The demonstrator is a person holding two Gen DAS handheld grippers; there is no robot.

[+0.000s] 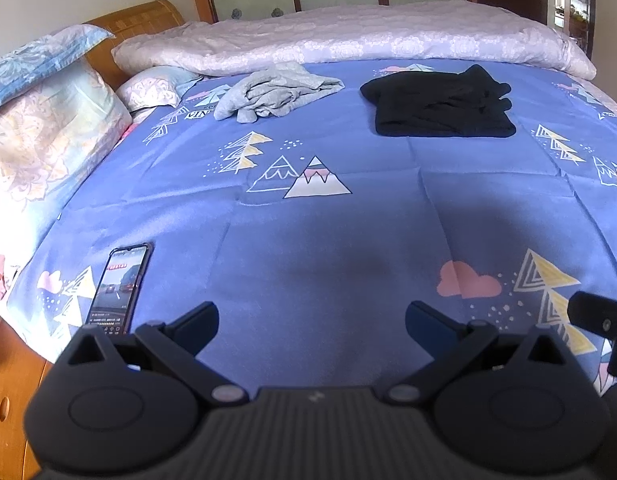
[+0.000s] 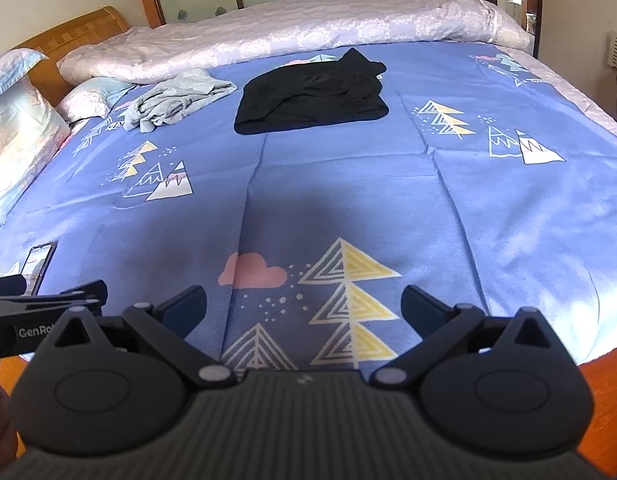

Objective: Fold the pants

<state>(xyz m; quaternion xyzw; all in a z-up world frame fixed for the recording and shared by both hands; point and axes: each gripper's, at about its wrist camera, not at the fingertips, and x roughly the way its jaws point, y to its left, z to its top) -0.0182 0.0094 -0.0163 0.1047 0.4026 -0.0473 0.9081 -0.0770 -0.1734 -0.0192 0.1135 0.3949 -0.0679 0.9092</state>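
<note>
Black pants (image 1: 440, 104) lie folded in a rough block on the blue patterned bed sheet (image 1: 308, 240), far ahead; they also show in the right wrist view (image 2: 312, 94). A crumpled grey garment (image 1: 268, 94) lies to their left, also in the right wrist view (image 2: 172, 100). My left gripper (image 1: 312, 318) is open and empty, low over the near part of the sheet. My right gripper (image 2: 304, 304) is open and empty, beside the left one, over the near edge of the bed. Both are far from the pants.
A phone (image 1: 118, 288) with its screen lit lies on the sheet near the left edge. Pillows (image 1: 40, 120) are stacked at the left by the wooden headboard (image 1: 140, 20). A pale quilt (image 1: 348, 40) runs along the far side. The left gripper (image 2: 48, 304) shows at the right wrist view's left edge.
</note>
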